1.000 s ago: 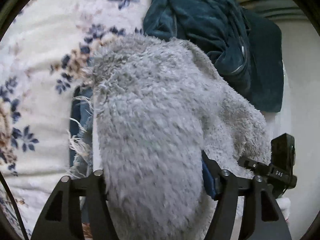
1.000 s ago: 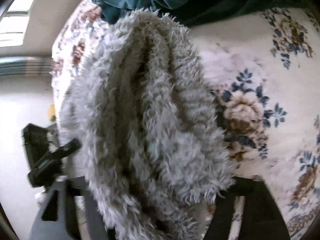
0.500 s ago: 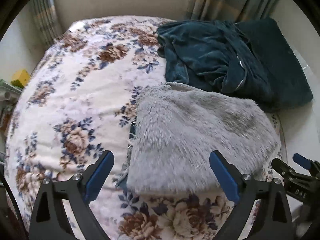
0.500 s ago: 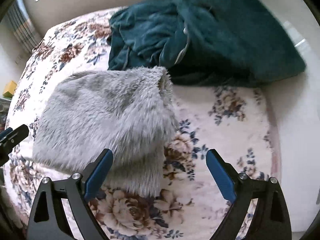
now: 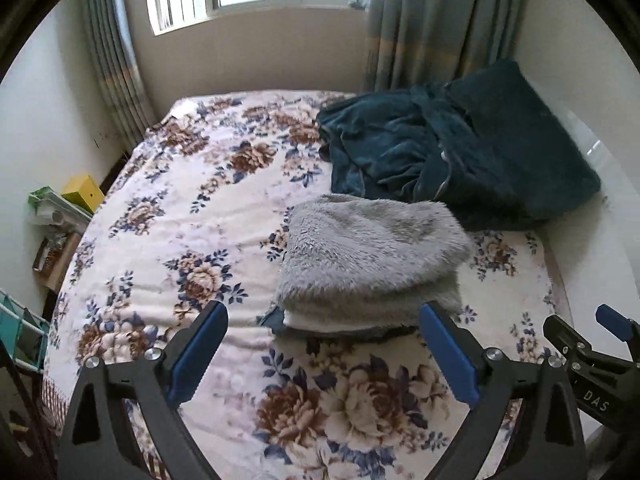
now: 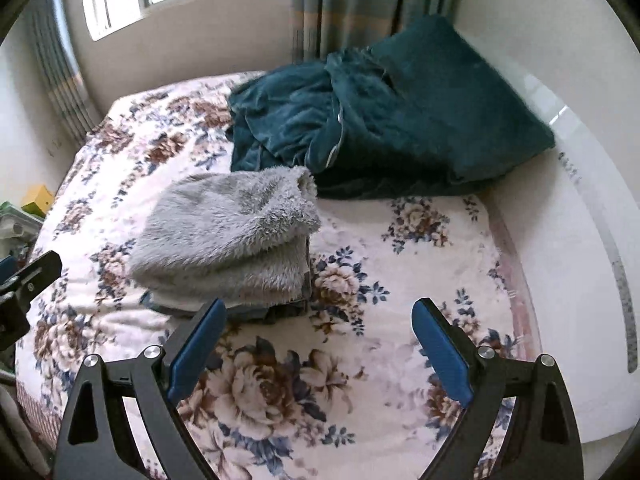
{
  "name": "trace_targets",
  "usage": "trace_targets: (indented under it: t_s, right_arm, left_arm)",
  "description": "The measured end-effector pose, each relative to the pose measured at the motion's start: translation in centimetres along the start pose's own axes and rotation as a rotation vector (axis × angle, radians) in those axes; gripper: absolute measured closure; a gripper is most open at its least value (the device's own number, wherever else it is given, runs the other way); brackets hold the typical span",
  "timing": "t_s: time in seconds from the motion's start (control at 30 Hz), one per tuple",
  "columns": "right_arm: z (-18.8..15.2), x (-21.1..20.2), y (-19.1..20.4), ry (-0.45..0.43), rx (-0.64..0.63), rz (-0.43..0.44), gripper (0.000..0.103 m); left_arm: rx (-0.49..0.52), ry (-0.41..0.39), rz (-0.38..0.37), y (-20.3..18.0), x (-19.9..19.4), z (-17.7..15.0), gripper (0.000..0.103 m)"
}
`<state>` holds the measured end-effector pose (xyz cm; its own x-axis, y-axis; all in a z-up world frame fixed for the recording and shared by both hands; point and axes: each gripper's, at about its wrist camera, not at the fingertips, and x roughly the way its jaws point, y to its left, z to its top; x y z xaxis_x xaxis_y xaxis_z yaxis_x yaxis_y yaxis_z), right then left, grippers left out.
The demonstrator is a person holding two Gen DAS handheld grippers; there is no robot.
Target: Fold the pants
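I see the grey fleece pants folded into a thick, shaggy bundle lying on the floral bedspread, ahead of both tongs and touching neither. The long axis of the bundle runs across my left view, from one blue pad to the other; the rounded fold faces away from me and the stacked layer edges face the tongs. A strip of pale lining and some dark blue cloth peek out beneath the near edge.

My left gripper stands spread wide with nothing between its pads, having just opened. My right gripper is likewise spread and empty, jaws also just widened; the bundle sits ahead and left of it.

Behind the pants lies a crumpled teal velvety blanket. The right view shows the open tube end of the bundle; the left view alone shows the yellow box beside the bed.
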<state>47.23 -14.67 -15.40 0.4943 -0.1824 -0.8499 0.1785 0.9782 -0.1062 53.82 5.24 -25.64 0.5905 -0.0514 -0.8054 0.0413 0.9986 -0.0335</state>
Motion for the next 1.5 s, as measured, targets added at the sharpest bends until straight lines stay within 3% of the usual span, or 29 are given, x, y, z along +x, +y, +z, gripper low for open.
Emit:
trace_targets:
  t_s: [0.37,0.67,0.9,1.13,1.5]
  right_arm:
    - [-5.7,-20.4,-3.0,-0.188,-0.026,0.042,0.007]
    - [-9.9,-32.3,-4.4,-0.266,-0.003,0.06,0.007]
    - [-12.5,-37.4,-4.0,-0.28,-0.007,0.098,0.007]
    - [-13.7,-40.0,-2.7,-0.3,-0.043,0.112,0.007]
    - [-11.2,-36.7,-1.8,-0.353,-0.008,0.076,0.002]
  left_arm:
    - [-0.029,-0.135,0.048,-0.7,-16.0,-4.6,0.005]
    - [0.035,-0.212,0.05,-1.5,-25.2,-7.3,0.005]
    - [0.054,-0.276,0.066,-1.0,-29.7,-9.1,0.005]
    - [0.017,-0.293,0.047,0.4,-31.4,-9.9,0.005]
    - [-0.012,-0.313,0.072,1.3,-29.3,-8.5,0.0]
